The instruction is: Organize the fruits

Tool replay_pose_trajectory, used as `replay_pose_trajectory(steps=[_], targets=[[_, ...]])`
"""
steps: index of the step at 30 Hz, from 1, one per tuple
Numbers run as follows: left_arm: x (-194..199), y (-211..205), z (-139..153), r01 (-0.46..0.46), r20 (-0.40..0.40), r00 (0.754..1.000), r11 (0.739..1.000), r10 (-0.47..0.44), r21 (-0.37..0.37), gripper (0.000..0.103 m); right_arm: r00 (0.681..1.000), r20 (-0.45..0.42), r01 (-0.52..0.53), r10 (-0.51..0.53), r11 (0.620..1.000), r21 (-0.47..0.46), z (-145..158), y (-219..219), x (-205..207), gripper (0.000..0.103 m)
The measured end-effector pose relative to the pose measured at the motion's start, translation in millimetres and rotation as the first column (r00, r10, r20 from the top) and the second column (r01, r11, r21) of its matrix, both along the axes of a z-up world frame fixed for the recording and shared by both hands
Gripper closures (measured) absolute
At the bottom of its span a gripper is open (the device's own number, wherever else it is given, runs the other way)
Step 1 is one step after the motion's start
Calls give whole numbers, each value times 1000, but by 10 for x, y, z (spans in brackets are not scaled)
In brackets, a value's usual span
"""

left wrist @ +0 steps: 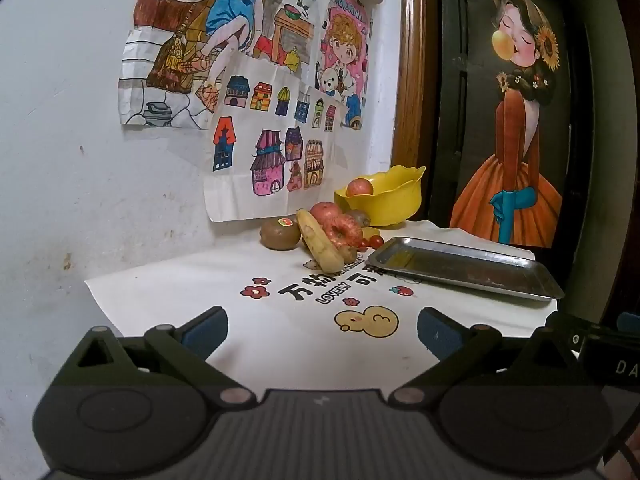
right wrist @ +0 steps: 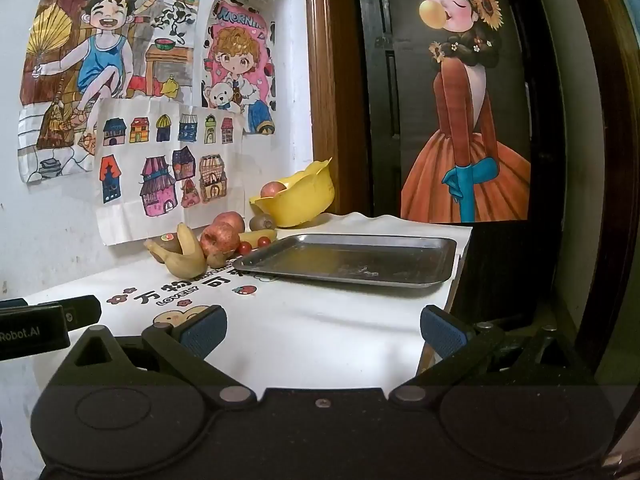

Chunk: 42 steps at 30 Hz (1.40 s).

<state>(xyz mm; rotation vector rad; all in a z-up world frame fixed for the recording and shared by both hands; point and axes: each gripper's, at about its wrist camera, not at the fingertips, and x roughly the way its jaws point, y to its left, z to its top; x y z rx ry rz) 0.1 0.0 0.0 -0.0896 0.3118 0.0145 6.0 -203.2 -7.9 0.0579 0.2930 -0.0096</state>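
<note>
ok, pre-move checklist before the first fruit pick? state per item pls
1. Left tool open and empty: ok, fingers spread wide, nothing between them.
2. Right tool open and empty: ok, same.
3. Metal tray free to take fruit: ok, no fruit on it; only faint smears show.
4. Yellow bowl state: holds one apple; room left, cannot tell how much.
5. Fruit pile reachable singly: not ok; bananas, red apples and the stickered kiwi lean on each other, so lifting one may shift the rest.
6. Cherry tomatoes secure: cannot tell; they sit by the tray edge and could roll.
</note>
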Motion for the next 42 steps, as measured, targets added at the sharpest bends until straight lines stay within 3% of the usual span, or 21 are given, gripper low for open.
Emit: replay_pose_trajectory(steps=[42], targets=[[3, -35, -19, 0, -6, 1000, 1000, 0, 7, 0, 1000, -5, -1, 1, 1000, -4, -10, 20, -19, 1]])
